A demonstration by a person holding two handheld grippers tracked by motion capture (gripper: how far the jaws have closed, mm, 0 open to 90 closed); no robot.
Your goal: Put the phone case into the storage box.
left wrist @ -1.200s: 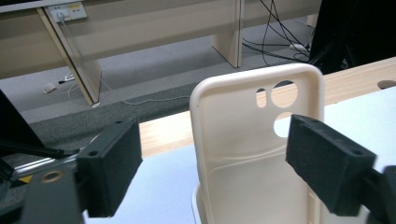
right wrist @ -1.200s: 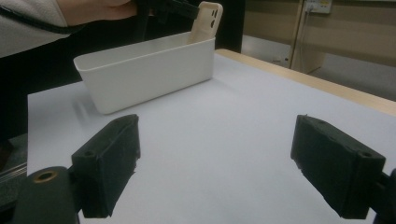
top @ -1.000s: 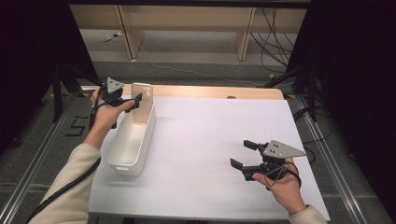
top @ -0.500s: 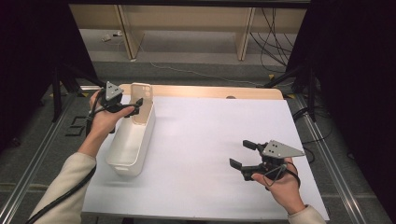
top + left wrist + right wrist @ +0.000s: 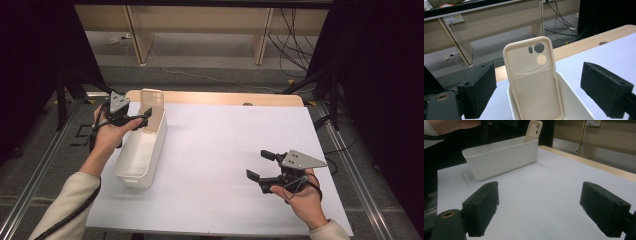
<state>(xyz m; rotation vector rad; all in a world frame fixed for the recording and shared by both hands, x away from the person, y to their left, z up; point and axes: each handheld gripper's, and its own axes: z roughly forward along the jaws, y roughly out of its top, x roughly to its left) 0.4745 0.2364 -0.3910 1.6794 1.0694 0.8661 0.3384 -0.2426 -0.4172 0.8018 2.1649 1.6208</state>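
A beige phone case [image 5: 151,109] is seen standing upright at the far end of a long white bin [image 5: 140,152], leaned against its end wall, with the upper part rising above the rim. The inner side of the case, with the camera cut-outs near the top, is turned toward the left gripper [image 5: 144,118]. This gripper is held at the far left corner of the white table [image 5: 225,150], just beside the bin's far end. In the left gripper view its two black jaws are spread wide, one on each side of the case [image 5: 534,77], and the pads are not pressed on it; a clear gap is visible on both sides. The right gripper [image 5: 261,165] is held low over the near right part of the table, well apart from the bin. Its jaws are also spread wide, and nothing is found between them. In the right gripper view the bin [image 5: 501,157] is seen farther off, with the case [image 5: 534,130] standing at its far end.
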